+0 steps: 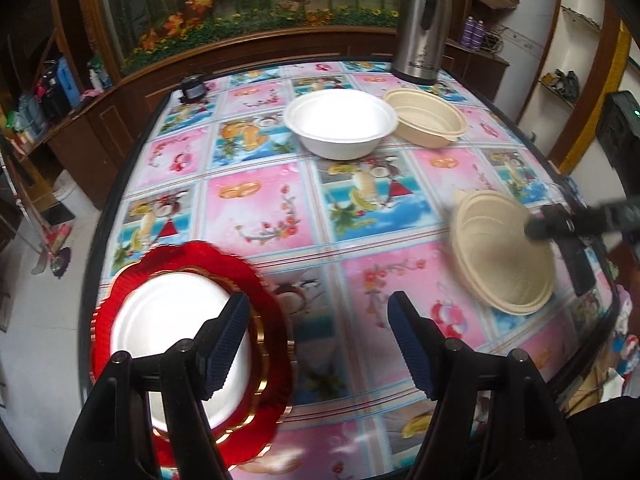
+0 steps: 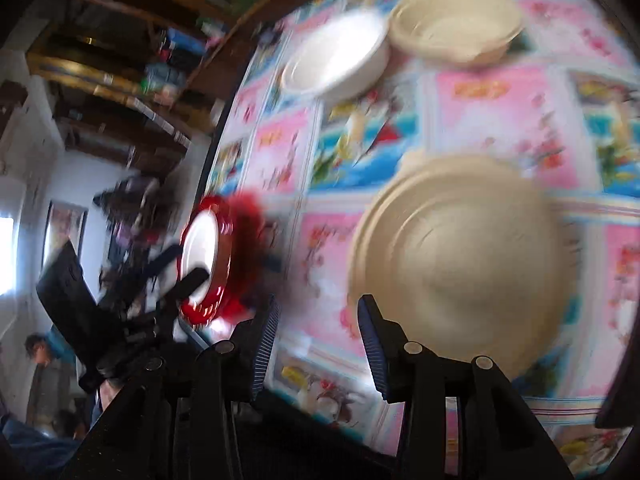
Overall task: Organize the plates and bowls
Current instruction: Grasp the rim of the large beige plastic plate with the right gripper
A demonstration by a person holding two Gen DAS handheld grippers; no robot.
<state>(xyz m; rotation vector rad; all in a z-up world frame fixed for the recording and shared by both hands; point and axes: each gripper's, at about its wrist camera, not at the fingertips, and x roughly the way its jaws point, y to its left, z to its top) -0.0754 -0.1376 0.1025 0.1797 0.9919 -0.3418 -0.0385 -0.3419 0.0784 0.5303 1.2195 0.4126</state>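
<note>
Black left claw (image 1: 318, 344) spread above the red plate (image 1: 276, 332) (white plate (image 1: 168, 316) inside), right claw (image 2: 318, 344) likewise spread, tilted.

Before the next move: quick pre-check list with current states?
1. Left gripper empty and open: ok, nothing between its fingers.
2. Right gripper empty and open: ok, though the right wrist view is blurred.
3. White plate nested in red plate: ok.
4. Near beige bowl clear of the right gripper: cannot tell, a dark gripper tip sits at its rim in the left wrist view, contact unclear.
5. White bowl and far beige bowl upright, side by side: ok; touching or not, cannot tell.
6. Flask out of the path: ok, it stands behind the far bowls.
</note>
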